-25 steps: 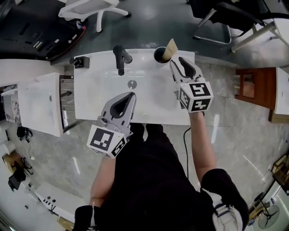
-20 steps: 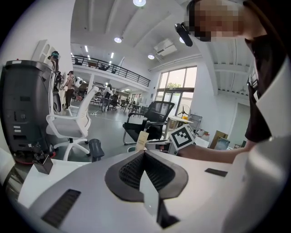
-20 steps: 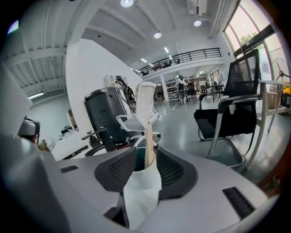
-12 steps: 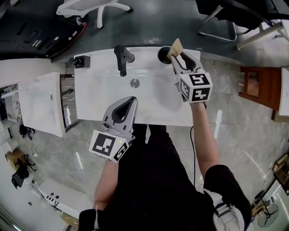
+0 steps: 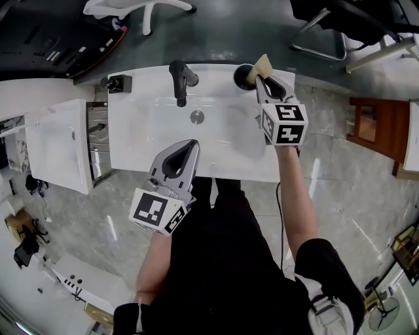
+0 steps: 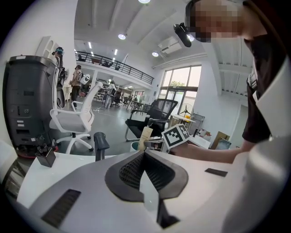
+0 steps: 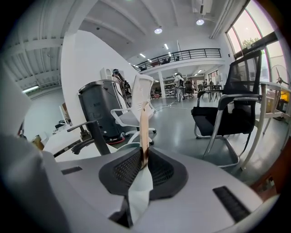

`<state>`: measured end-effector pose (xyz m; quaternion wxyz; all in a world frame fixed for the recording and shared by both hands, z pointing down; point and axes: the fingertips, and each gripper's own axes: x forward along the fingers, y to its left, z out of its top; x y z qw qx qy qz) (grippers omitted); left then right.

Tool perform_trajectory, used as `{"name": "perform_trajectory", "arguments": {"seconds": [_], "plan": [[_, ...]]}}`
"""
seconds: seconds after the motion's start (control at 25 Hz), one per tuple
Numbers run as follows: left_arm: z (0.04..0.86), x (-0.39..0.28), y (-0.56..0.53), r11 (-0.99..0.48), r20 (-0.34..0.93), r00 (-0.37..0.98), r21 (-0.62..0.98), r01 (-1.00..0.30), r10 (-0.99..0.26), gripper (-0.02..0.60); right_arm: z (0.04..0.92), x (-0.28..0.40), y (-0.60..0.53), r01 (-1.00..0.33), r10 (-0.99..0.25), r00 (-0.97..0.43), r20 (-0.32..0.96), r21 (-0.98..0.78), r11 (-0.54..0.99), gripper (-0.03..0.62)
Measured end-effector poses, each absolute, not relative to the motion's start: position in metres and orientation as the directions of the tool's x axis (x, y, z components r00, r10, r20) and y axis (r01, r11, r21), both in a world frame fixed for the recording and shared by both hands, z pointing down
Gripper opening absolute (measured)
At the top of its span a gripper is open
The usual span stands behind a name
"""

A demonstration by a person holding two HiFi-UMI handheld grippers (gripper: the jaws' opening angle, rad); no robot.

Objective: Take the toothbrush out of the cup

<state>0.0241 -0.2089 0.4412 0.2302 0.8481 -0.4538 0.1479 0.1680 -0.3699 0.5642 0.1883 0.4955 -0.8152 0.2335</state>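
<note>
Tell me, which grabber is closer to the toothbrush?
Right. The right gripper is at the toothbrush, jaws closing around its handle above the cup. The left gripper hangs shut by the sink's near edge, well away from it.

Bright, even light from ceiling lamps (image 7: 158, 31) and windows (image 6: 181, 84), strong fisheye bending, edges perhaps slightly soft.

One cup (image 5: 242, 77), one toothbrush (image 5: 263, 66), one tap (image 5: 182, 77), one drain (image 5: 197, 117) — plus two seats: white chair (image 5: 145, 9), black chair (image 5: 340, 13).
</note>
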Motion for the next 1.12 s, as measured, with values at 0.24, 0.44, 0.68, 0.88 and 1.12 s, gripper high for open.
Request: {"name": "perform_trajectory", "arguments": {"seconds": [0.24, 0.44, 0.68, 0.88, 1.12], "plan": [[0.439, 0.023, -0.206, -0.479, 0.453, 0.543, 0.258, -0.839, -0.707, 0.014, 0.563, 0.166, -0.368, -0.893, -0.718, -0.444, 0.537, -0.192, 0.408, 0.041], [0.441, 0.017, -0.201, -0.467, 0.455, 0.534, 0.260, -0.845, -0.713, 0.013, 0.557, 0.166, -0.365, -0.897, -0.736, -0.440, 0.515, -0.202, 0.394, 0.034], [0.440, 0.022, -0.193, -0.477, 0.440, 0.547, 0.268, -0.837, -0.712, 0.014, 0.541, 0.168, -0.358, -0.897, -0.763, -0.441, 0.472, -0.210, 0.388, 0.034], [0.436, 0.021, -0.184, -0.493, 0.423, 0.565, 0.275, -0.825, -0.709, 0.013, 0.517, 0.174, -0.353, -0.905, -0.803, -0.425, 0.418, -0.233, 0.357, 0.034], [0.424, 0.014, -0.178, -0.518, 0.382, 0.588, 0.280, -0.809, -0.713, 0.014, 0.479, 0.186, -0.345, -0.923, -0.856, -0.379, 0.350, -0.211, 0.322, 0.034]]}}
